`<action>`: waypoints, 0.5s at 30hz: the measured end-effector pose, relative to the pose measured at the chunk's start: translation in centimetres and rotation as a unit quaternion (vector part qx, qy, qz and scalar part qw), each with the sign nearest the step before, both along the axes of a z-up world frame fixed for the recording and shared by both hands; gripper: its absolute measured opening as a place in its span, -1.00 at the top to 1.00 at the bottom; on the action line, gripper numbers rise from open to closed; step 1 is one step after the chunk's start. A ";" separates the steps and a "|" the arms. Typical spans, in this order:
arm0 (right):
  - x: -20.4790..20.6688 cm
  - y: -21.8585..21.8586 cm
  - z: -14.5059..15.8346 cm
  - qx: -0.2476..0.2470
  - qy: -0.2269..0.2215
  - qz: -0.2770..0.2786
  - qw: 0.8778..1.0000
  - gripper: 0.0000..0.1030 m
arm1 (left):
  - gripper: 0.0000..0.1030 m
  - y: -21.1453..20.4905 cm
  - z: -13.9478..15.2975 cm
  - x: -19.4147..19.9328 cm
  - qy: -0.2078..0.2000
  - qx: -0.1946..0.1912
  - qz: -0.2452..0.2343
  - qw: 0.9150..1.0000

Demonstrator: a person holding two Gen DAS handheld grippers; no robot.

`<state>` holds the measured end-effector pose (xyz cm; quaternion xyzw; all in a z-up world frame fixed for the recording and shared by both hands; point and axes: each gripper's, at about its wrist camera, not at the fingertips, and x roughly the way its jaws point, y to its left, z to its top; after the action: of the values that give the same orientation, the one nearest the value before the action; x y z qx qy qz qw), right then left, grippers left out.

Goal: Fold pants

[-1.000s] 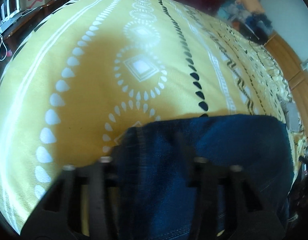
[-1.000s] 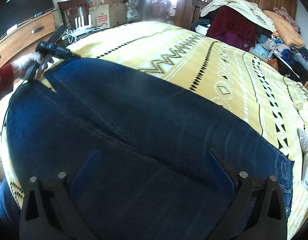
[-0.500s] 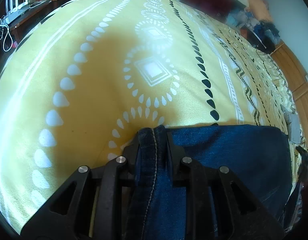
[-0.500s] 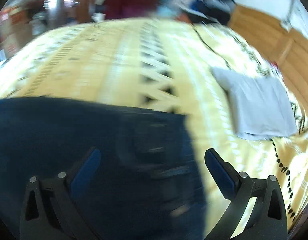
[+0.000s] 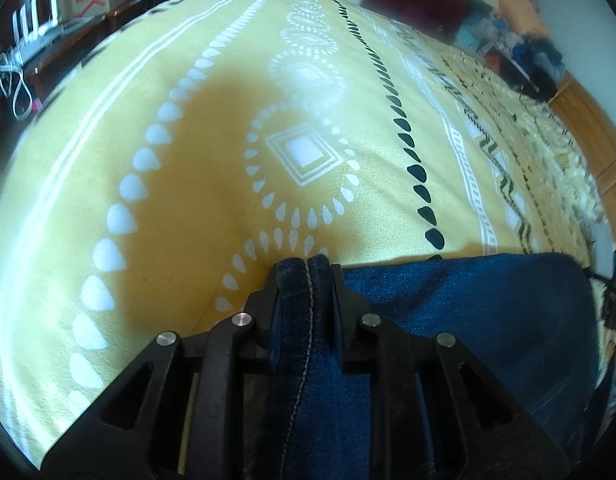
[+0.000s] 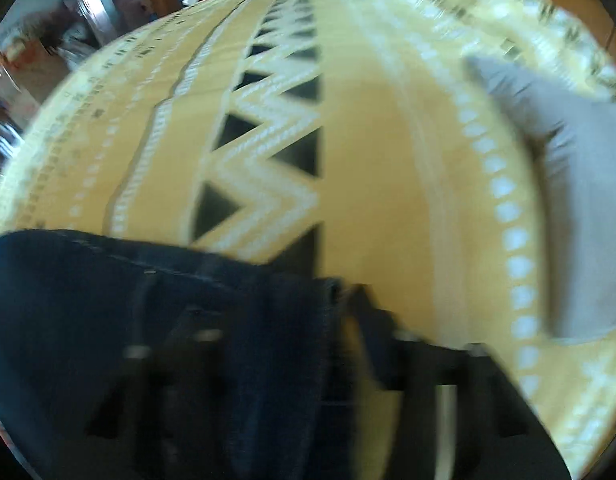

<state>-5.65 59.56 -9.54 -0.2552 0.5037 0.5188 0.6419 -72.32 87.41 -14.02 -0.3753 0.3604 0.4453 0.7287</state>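
Two claws, one pair of jeans (image 5: 448, 320), one yellow patterned bedspread (image 5: 187, 160) and one folded grey cloth (image 6: 580, 200) lying off to the right on the bed, that's the whole count as far as I can make out. What's new: a second ago the left claw (image 5: 303, 276) was only straddling the denim in a blur, and now it's clamped tight on a seamed edge of the jeans, with the stitched ridge poking up between its fingers (image 5: 263, 300). The right claw (image 6: 308, 292) was wide open over the middle of the pants back then, far from any edge; now it has swung over to the right end of the jeans, where the denim meets the zigzag stripe of the bedspread, and its jaws are closing with the dark fabric edge between them. That view is smeared with motion, so I can't say the pads are actually pressing yet. The jeans themselves lie flat on the bed at the near side, stretched between the two claws. My read is that both ends are about to be held, which sets up lifting one end and carrying it over for the fold. No fold from this grip looks done yet.
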 end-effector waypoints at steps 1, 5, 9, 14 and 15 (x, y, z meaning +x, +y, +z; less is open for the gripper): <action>-0.2 0.2 -0.1 -0.003 0.001 0.005 1.000 0.53 | 0.64 -0.2 0.4 0.1 0.006 0.008 0.002 1.000; -0.7 -1.2 3.5 0.054 -0.006 -0.002 0.999 0.79 | 0.65 -1.6 4.5 -0.6 -0.025 0.073 0.019 0.997; -1.1 -5.5 9.0 0.124 0.006 -0.003 0.992 0.83 | 0.65 -4.9 10.4 -1.5 -0.060 0.138 0.008 0.989; -3.9 -12.6 15.4 0.176 -0.001 0.016 0.984 0.85 | 0.64 -11.4 17.3 -4.6 -0.100 0.208 0.004 0.973; -4.4 -14.4 16.2 0.182 -0.002 0.016 0.983 0.86 | 0.64 -12.9 18.2 -5.5 -0.105 0.218 0.006 0.970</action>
<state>-10.01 45.12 6.67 -0.1432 0.3954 0.6113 0.6704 -77.81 74.50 4.23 -0.2542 0.1741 0.4758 0.8238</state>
